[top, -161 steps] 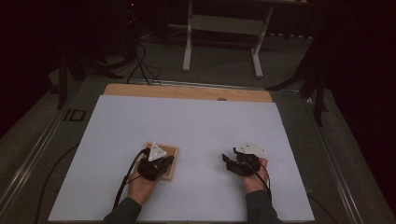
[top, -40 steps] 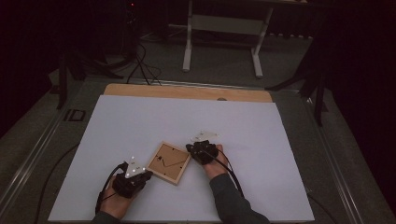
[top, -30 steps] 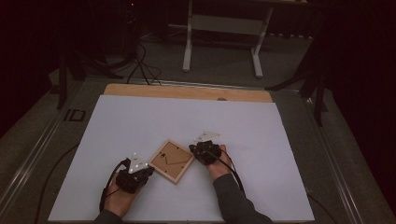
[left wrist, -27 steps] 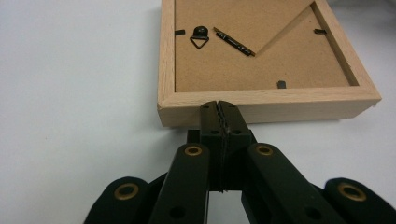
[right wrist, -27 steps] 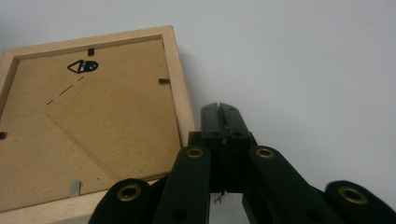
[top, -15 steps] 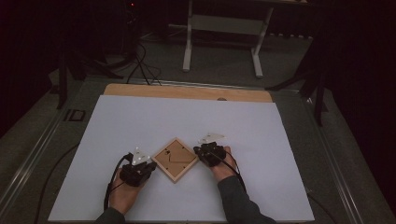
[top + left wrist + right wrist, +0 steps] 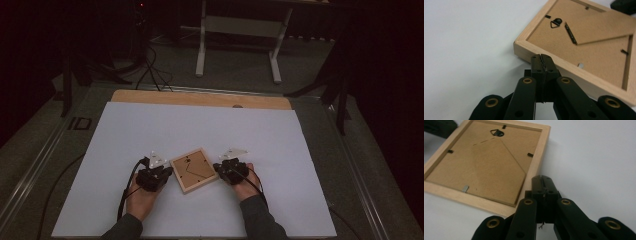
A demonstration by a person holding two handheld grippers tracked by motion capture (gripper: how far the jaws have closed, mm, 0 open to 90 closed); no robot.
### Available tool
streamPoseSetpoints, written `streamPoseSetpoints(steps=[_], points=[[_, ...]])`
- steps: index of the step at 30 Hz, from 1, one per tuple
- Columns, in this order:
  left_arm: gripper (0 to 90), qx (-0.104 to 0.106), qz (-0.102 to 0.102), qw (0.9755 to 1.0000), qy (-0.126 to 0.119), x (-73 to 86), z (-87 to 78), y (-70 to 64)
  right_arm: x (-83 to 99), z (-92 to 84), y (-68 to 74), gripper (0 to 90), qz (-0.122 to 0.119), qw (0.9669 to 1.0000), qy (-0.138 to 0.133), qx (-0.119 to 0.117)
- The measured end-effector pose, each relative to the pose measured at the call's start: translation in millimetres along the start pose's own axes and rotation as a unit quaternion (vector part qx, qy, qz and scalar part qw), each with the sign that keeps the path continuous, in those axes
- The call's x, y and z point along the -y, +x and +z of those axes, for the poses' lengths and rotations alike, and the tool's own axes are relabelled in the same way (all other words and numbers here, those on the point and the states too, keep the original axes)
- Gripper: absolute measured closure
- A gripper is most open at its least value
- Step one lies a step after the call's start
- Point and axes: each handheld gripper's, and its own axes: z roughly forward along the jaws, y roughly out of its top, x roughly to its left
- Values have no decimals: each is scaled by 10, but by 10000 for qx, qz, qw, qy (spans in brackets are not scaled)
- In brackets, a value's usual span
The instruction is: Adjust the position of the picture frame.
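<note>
A small wooden picture frame (image 7: 193, 169) lies face down on the white table cover, its brown backboard and hanging ring up. My left gripper (image 7: 165, 173) is shut, its tips against the frame's left edge. In the left gripper view the closed jaws (image 7: 541, 59) meet the frame's (image 7: 584, 47) light wood rim. My right gripper (image 7: 220, 170) is shut too, at the frame's right edge. The right gripper view has its closed tips (image 7: 542, 180) beside the frame's (image 7: 486, 167) rim. Nothing is held by either.
The white cover (image 7: 200, 125) spreads over a wooden tabletop (image 7: 200, 98). Beyond the table stand a white stand (image 7: 237, 30) and floor cables (image 7: 150, 65). The room around is dark.
Both hands moved up the table a little, staying on either side of the frame. The frame shifted slightly up and right and turned a little between them.
</note>
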Motion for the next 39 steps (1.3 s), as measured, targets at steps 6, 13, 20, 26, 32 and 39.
streamPoseSetpoints(steps=[6,13,20,26,32,39], points=[[896,-55,2,10000,5,-77,77,9,59,-52,19,896,7,10000,-31,-22],[896,145,-287,9995,-79,-124,156,88,98,-85,30,896,19,10000,-47,-52],[896,23,-108,9999,-4,-108,146,53,127,-111,73,897,-40,9999,-47,-136],[896,-65,13,10000,16,-40,104,-26,137,-114,83,896,-59,9999,-72,-140],[897,55,-75,9996,253,58,62,-113,140,-115,87,897,-92,9998,-84,-125],[897,4,-11,9996,286,56,61,-138,146,-120,84,897,-118,9998,-87,-117]])
